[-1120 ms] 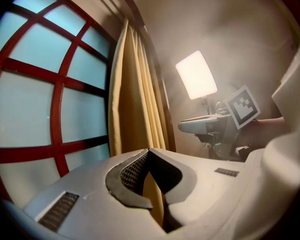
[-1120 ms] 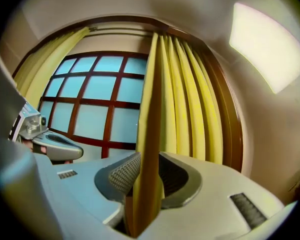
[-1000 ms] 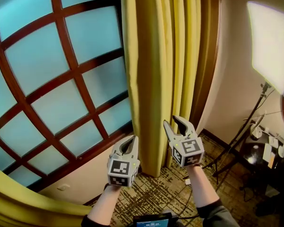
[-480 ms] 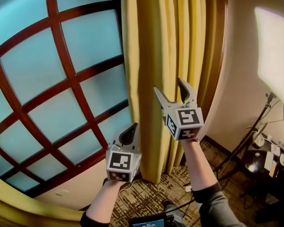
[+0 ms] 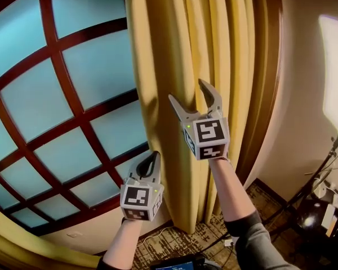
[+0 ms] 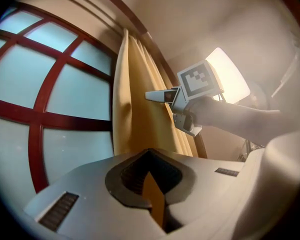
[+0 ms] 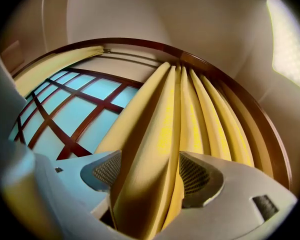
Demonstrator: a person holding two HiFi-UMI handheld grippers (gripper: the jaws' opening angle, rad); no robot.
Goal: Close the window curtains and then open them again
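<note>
The curtain [image 5: 177,44] is a long fall of yellow cloth, gathered into deep upright folds at the right edge of the window [image 5: 73,89], hard against the dark wood frame [image 5: 268,83]. Its hem hangs just above the patterned carpet [image 5: 174,243]. It looks soft and fairly thick: it will give and bunch under the pads rather than resist, and I would expect it to drag with some weight along its rail. The sensible hold is on the leading fold, the one nearest the glass, taken well up from the hem so that the pull runs along the rail and not down.

The left gripper [image 5: 150,163], lower and nearer to the person, has its jaws fully together. It sits just beside the curtain's left edge and seems to hold nothing – a thin strip of yellow shows in the slit, most likely the cloth beyond.

The right gripper [image 5: 186,90] is higher and tilted upward. Its jaws have just been opening and now stand as wide as they go, with one thick fold [image 7: 150,149] running up between the ribbed pads [image 7: 110,170]. The fold fills most of the gap, yet the pads are not clamped on it.

Beyond, the panes are uncovered – a second yellow curtain [image 5: 28,246] shows at the window's lower left corner.
</note>
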